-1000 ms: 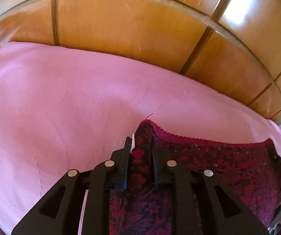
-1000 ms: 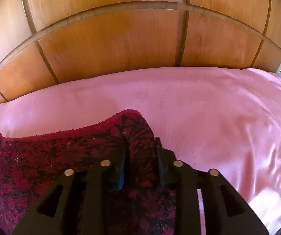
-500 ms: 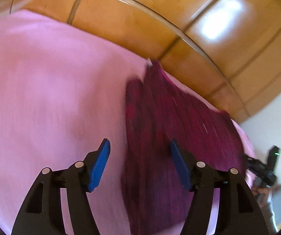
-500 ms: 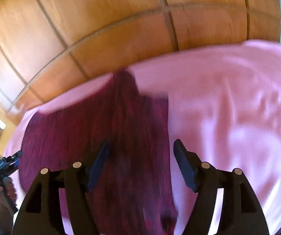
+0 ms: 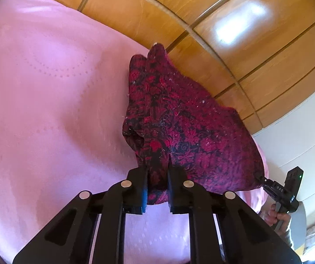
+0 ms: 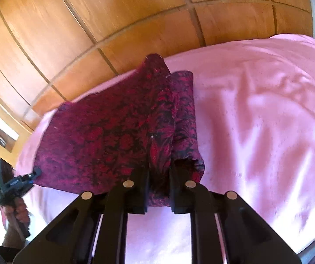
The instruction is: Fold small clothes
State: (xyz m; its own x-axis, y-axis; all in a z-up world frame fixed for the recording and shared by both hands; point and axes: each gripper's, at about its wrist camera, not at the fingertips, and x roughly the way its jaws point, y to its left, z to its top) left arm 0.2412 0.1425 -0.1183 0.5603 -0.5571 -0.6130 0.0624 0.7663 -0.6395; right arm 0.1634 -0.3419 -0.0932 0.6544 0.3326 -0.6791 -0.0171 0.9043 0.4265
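On the pink bedspread (image 5: 47, 110) below the wooden panels, with the left gripper (image 5: 157, 176) and right gripper (image 6: 159, 173) each just clamped on a near corner of the red patterned garment (image 5: 179, 121) mid-frame, carry both corners level toward its far edge.

Your left tool (image 5: 157, 187) and right tool (image 6: 159, 189) are matt black plastic, each studded with small shiny metal discs. The garment (image 5: 179, 118) they pinch is a soft knit-looking cloth, dark red and black in a floral pattern, slightly fuzzy and flecked with pale lint. Under it you have a pink bed cover (image 5: 47, 92), smooth cloth with a faint sheen and a stitched dotted pattern. Behind stand wardrobe panels (image 5: 234, 28) of glossy varnished wood that throw back bright light
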